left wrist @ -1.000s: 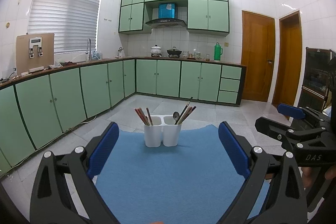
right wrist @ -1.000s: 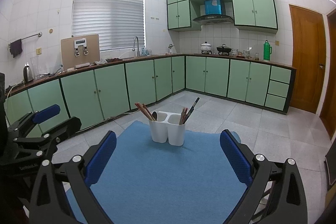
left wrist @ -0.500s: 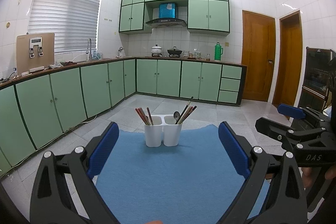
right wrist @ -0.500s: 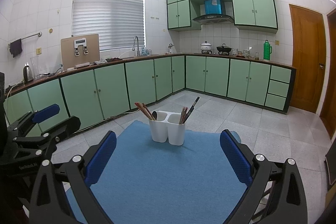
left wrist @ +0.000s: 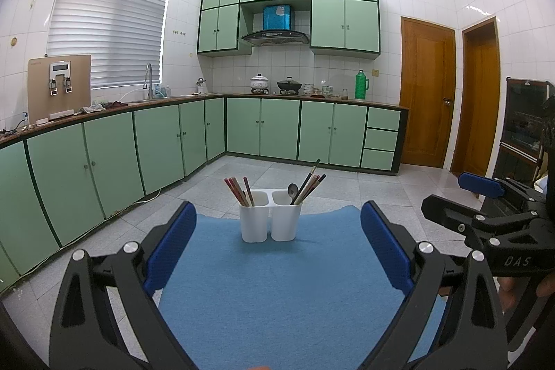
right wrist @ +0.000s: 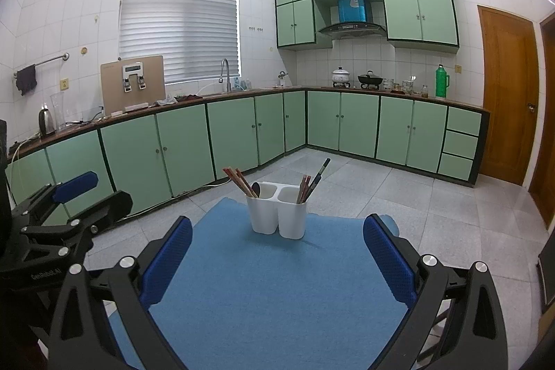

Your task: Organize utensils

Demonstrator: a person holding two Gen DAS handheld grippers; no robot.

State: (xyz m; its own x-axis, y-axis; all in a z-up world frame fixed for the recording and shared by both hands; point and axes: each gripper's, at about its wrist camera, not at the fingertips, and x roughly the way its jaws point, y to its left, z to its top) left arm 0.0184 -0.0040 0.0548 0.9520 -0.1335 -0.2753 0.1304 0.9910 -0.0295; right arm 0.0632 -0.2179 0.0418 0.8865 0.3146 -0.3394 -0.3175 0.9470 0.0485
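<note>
The left gripper (left wrist: 277,245) and right gripper (right wrist: 277,252) both gape wide with nothing between their pads, above a blue mat (left wrist: 277,293). At the mat's far end stands a white 2-cup holder (left wrist: 270,218) with chopsticks (left wrist: 237,190) and a spoon (left wrist: 293,189). Only the right view shows a kettle (right wrist: 46,119). "DAS" reads on the right gripper in the left view; the other gripper's lettering is too small to make out.
</note>
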